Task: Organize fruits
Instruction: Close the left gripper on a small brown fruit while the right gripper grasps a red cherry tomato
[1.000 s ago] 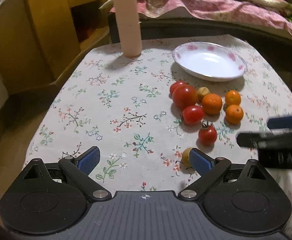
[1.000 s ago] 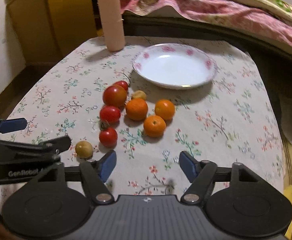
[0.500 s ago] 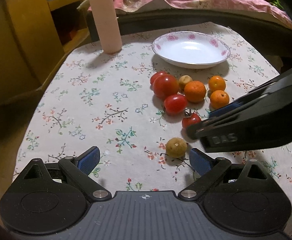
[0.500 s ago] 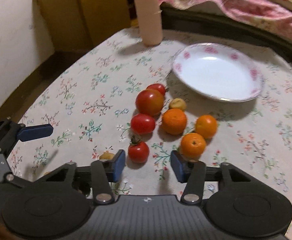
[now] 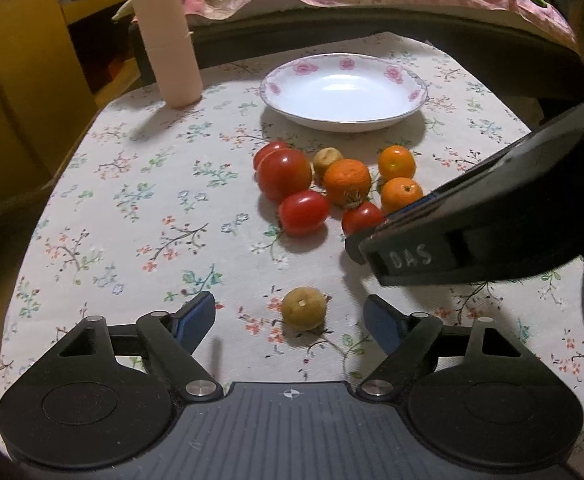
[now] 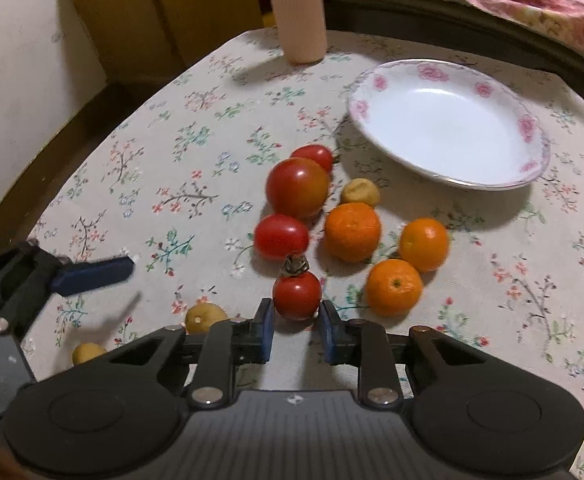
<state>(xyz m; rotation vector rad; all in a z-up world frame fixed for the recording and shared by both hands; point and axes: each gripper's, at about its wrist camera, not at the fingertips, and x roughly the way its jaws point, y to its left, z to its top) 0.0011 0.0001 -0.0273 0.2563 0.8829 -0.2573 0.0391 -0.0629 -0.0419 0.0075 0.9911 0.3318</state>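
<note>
1. Four tomatoes on the floral tablecloth (image 6: pixel 195 160): the big tomato (image 6: pixel 298 187), one behind it (image 6: pixel 313 156), one in front (image 6: pixel 281 237), and the stemmed tomato (image 6: pixel 296 295).
2. Three oranges (image 6: pixel 352 232) cluster beside them.
3. Three small yellow fruits (image 6: pixel 360 192), two of them nearer the grippers.
4. One white plate (image 6: pixel 448 124), one pink cylinder (image 5: pixel 167 40).
5. Right gripper (image 6: pixel 295 330): fingers narrowed around the stemmed tomato, contact unclear.
6. Left gripper (image 5: pixel 289 318): spread wide, a yellow fruit (image 5: pixel 304 308) between its fingers.
</note>
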